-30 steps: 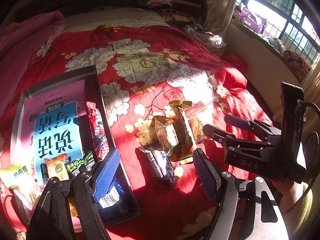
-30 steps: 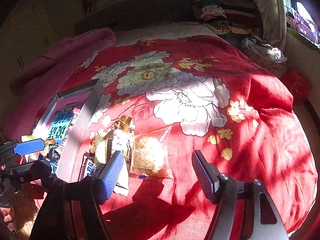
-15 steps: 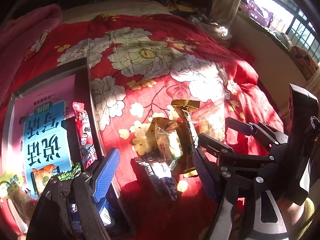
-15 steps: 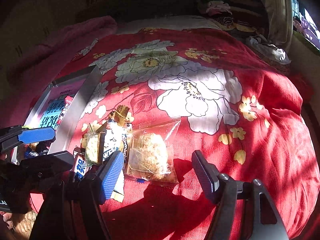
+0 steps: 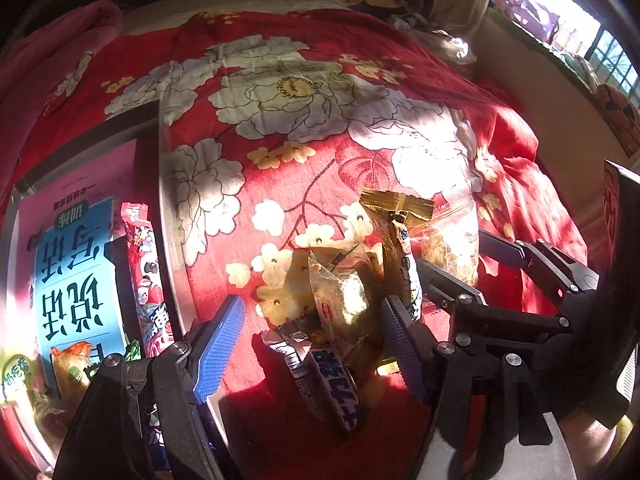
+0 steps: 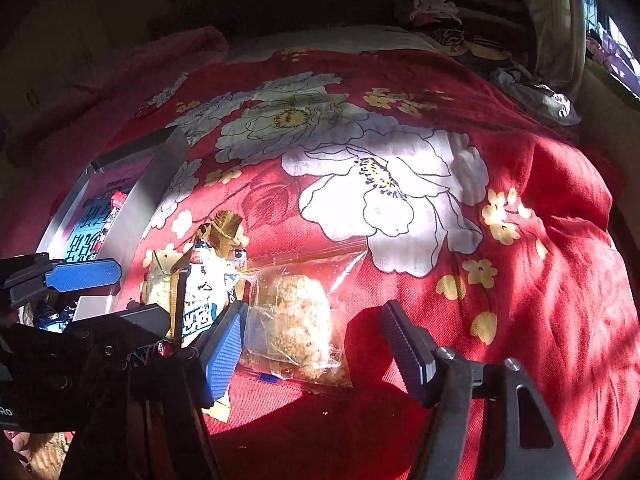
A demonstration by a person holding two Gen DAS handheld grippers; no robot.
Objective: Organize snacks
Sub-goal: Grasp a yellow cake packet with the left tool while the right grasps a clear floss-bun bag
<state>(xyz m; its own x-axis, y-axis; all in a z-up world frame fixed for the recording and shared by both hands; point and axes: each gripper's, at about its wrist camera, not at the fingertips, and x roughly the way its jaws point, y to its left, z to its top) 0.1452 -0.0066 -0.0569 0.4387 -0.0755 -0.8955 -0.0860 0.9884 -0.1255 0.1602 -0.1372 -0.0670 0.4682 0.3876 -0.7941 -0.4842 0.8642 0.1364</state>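
Bed [image 5: 320, 92]: red floral quilt, patchy sun and shadow, soft and uneven. Window and curtain far beyond the jaws on the right. Tray [image 5: 168, 240] lies outboard of the left gripper's left jaw, already carrying a blue-and-pink pack and a few small snacks.

Snack pile sits on the quilt, directly ahead of both grippers. Left gripper [image 5: 312, 344]: jaws fairly wide, just been narrowing, nothing pressed. Between them lie a gold-wrapped snack [image 5: 344, 300] and, nearer, a blue-and-white bar [image 5: 332, 380]; the bar's long axis runs roughly along the pointing line, so the jaws would close across its width.

Right gripper [image 6: 312, 352]: jaws at a middling gap, also just narrowing, empty. Clear bag [image 6: 296, 320] of pale round cakes lies between them, hard against the left jaw, clear of the right. Its long axis runs away from the jaws.

Judgement: right is the better-lined hand for the bag; left for the bar. Loose film may crumple or slip on closing.
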